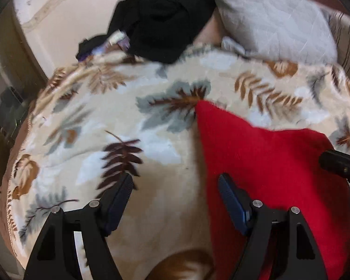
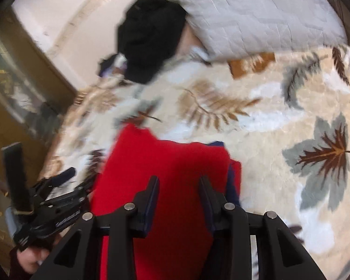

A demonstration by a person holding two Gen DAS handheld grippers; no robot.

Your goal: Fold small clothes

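The red garment (image 1: 263, 163) lies on the leaf-print blanket (image 1: 151, 144), toward your near right. Your left gripper (image 1: 175, 200) hangs wide open and empty at its left edge, one finger over the cloth. Your right gripper (image 2: 178, 198) hovers above it, jaws parted, holding nothing.

A: How are the two grippers?

B: The left gripper (image 1: 175, 203) has its jaws wide apart, holding nothing, at the left edge of the red cloth (image 1: 268, 163). The right gripper (image 2: 178, 194) hovers above the cloth with jaws parted.
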